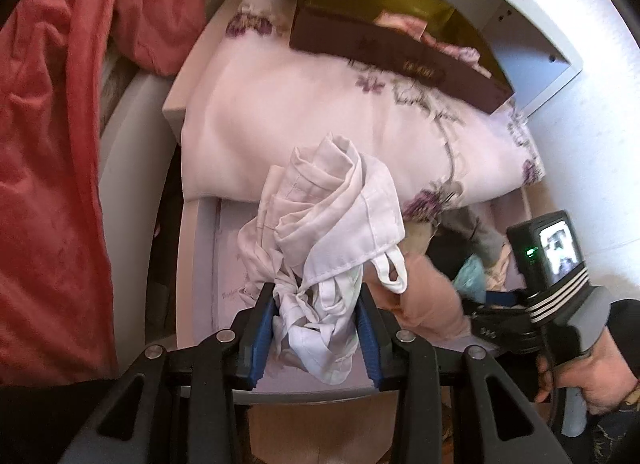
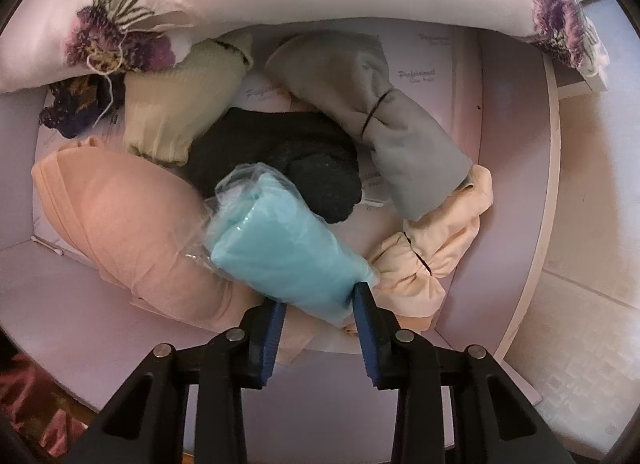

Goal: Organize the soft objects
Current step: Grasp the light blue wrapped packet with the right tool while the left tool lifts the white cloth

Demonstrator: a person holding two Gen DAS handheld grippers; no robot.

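Two views here. Left wrist: the left gripper (image 1: 316, 324) has its jaws clamped on a crumpled white cloth (image 1: 328, 232), held above the drawer (image 1: 200, 264). Right wrist: the right gripper (image 2: 320, 328) jaws pinch a smooth turquoise bundle (image 2: 280, 248) in crinkly plastic, lying on the peach roll (image 2: 120, 216).

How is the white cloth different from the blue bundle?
The white cloth is loose and crumpled; the blue bundle is neatly folded. The blue bundle sits in clear wrap; the white cloth is bare. The left gripper holds the white cloth; the right gripper pinches the blue bundle. Both are soft.
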